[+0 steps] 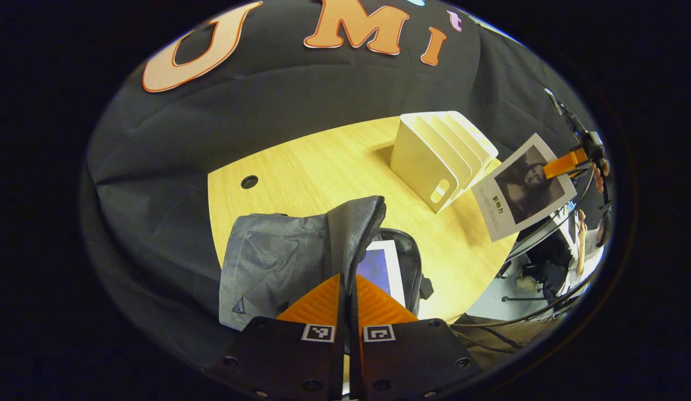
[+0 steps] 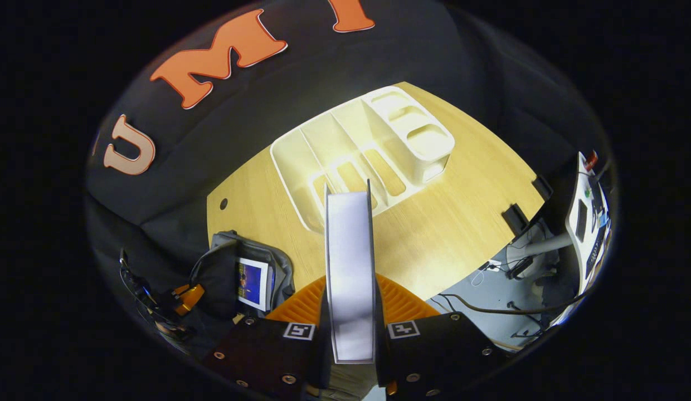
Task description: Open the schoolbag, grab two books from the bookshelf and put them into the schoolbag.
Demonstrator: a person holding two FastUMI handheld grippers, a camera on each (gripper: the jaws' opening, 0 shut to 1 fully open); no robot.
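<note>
While the left hand-held gripper point(image 1: 350, 289) pinches the zipper edge of the grey schoolbag point(image 1: 278, 262), its two fingers pressed close on the flap and holding the mouth of the bag open, the bag itself sits on the near end of the pale wooden table point(image 1: 323, 161). Inside the opening a first book point(image 1: 379, 270) with a blue cover and white border is already lodged upright. From the right gripper view the right hand-held gripper point(image 2: 350, 301) clamps a second book point(image 2: 350, 262) between its fingers, gripping it by both covers so that the white page edge faces the camera; the book is held in the air above the table, in front of the white bookshelf point(image 2: 362, 145). That bookshelf, a slotted rack, stands well apart from the schoolbag toward the far side of the table. Seen from the left gripper view, the same second book point(image 1: 524, 186) hangs off the table's right edge, cover showing a dark picture, with the right hand-held gripper point(image 1: 565, 164) at its upper corner.
</note>
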